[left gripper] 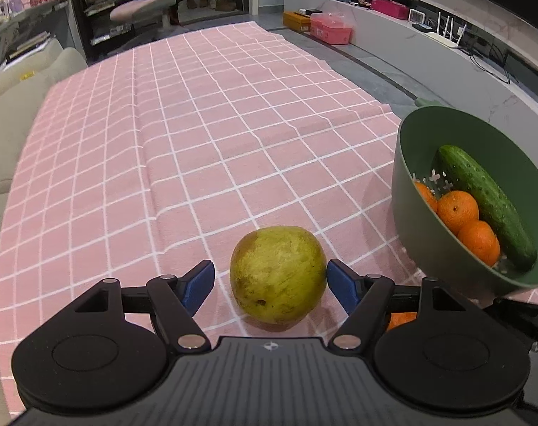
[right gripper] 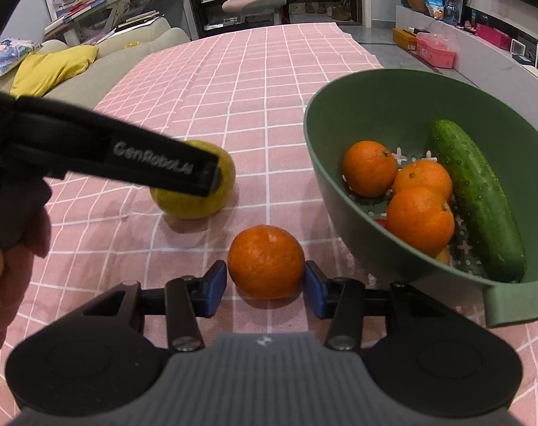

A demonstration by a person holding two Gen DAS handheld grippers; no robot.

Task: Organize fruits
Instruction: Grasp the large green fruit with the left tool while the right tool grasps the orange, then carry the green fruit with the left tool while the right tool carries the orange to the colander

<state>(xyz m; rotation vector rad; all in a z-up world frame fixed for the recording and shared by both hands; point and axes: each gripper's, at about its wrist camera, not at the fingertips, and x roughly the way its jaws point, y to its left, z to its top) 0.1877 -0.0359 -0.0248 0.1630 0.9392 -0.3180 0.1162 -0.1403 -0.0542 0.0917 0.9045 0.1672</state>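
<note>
Two fruits left on the worktop: a pear (left gripper: 278, 278) between my left tongs (left gripper: 269, 285), an orange (right gripper: 266, 262) between my right tongs (right gripper: 266, 289), both apart. Three oranges (right gripper: 420, 220) already sit in the bowl (right gripper: 361, 106), right of both.

Both grippers share a black linkage body with silver pivot screws, round side discs, a ribbed grey deck and blue finger pads (left gripper: 198, 285). White "GenRobot.AI" lettering marks the left gripper (right gripper: 212, 174), gripped by a bare-skinned hand (right gripper: 6, 248).
</note>
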